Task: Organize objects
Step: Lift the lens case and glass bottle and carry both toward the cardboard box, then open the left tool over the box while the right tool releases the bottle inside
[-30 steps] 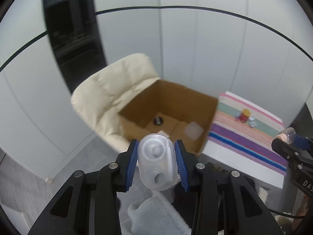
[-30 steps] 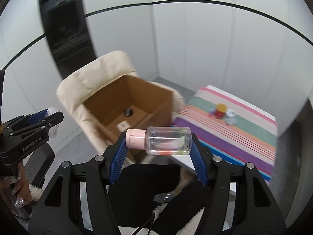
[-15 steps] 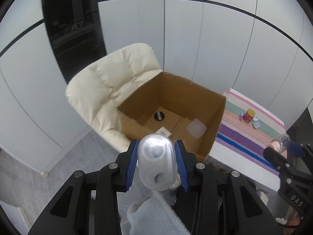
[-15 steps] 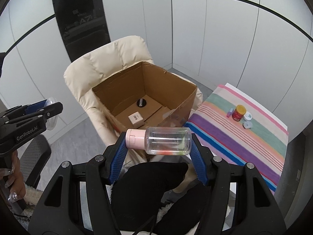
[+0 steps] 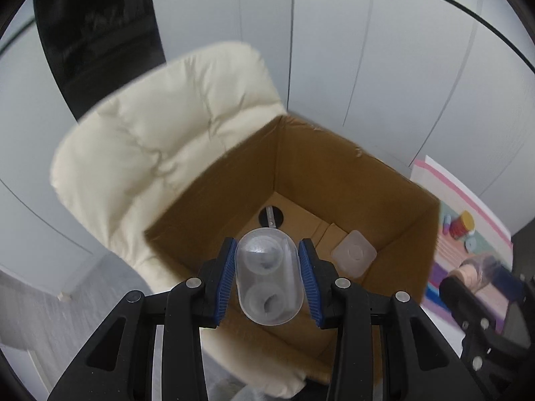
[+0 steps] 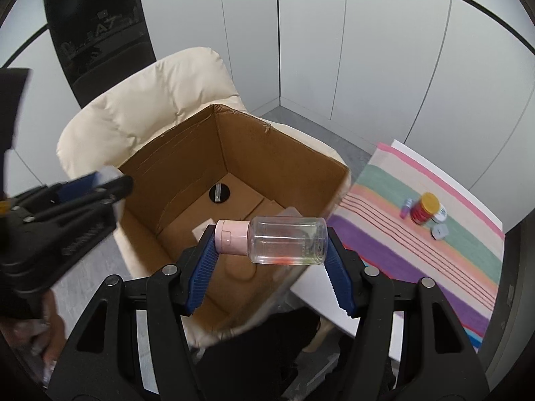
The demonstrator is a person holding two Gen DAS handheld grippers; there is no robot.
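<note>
My left gripper (image 5: 267, 277) is shut on a clear oval plastic case (image 5: 267, 280) and hangs over the near side of an open cardboard box (image 5: 334, 173). My right gripper (image 6: 269, 250) is shut on a clear bottle with a pink cap (image 6: 277, 240), held sideways above the same cardboard box (image 6: 187, 173). On the box floor lie a small black disc (image 5: 271, 215) and a translucent square lid (image 5: 353, 254). The right gripper (image 5: 474, 274) shows at the right edge of the left wrist view; the left gripper (image 6: 90, 183) shows blurred at the left of the right wrist view.
The box sits on a cream padded chair (image 5: 150, 140). To the right stands a table with a striped cloth (image 6: 434, 244) carrying a red jar with a yellow lid (image 6: 424, 208) and small caps. White wall panels and a dark panel (image 6: 97, 26) stand behind.
Both grippers have moved forward and down toward the box, which now looks larger and nearer. Each grip is unchanged on its object.
</note>
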